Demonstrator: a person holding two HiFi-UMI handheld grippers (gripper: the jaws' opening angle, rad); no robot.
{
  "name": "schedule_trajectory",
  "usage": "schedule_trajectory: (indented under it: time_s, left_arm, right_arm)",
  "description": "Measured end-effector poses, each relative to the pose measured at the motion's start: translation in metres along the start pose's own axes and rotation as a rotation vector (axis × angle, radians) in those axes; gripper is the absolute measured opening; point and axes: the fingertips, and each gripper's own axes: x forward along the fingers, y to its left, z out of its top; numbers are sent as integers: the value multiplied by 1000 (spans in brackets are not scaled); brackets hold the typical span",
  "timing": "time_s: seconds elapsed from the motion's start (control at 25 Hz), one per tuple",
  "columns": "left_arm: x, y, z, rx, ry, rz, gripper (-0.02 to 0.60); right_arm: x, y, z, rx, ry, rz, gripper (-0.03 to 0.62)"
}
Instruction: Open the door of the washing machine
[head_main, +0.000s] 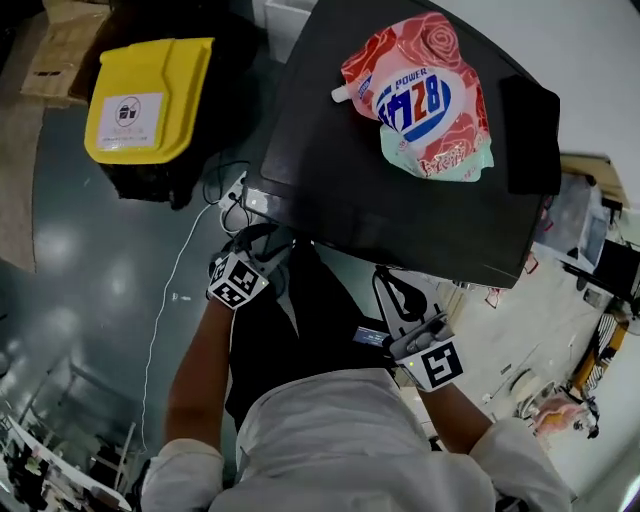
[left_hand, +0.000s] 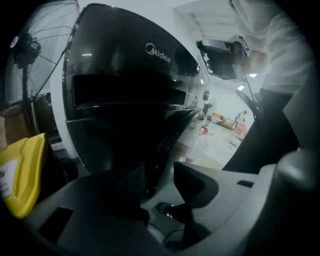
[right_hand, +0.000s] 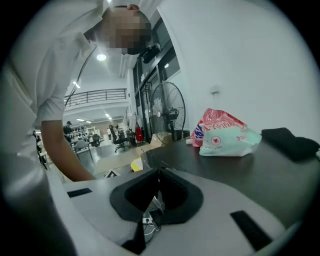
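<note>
Left gripper (left_hand: 159, 174) spread — empty, right gripper (right_hand: 158, 174) closed, both near washing machine (head_main: 330, 170) front edge.

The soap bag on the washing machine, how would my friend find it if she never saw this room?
Find the big black washing machine and look at its flat top. Two things lie there: a soft pouch and a black cloth beside it. The pouch is the colourful one, pink with roses, a blue oval label and a pale green end.

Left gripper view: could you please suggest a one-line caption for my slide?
The open left gripper faces the dark washing machine front, with a yellow-lidded bin at left.
</note>
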Motion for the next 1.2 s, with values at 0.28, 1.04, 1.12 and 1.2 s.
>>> schedule_trajectory:
  time_s: [0.28, 1.04, 1.12, 1.2]
  left_arm:
    - [40, 2, -11, 281, 27, -191, 186]
    - [72, -1, -20, 315, -20, -303, 106]
    - [71, -4, -20, 325, -19, -306, 101]
    - [71, -3, -16, 325, -42, -308, 102]
  right_arm:
    - [-33, 2, -45, 66, 49, -277, 32]
    - [-79, 70, -154, 249, 7, -652, 32]
    - [-88, 74, -160, 259, 3, -663, 32]
    - [-92, 75, -167, 267, -6, -664, 32]
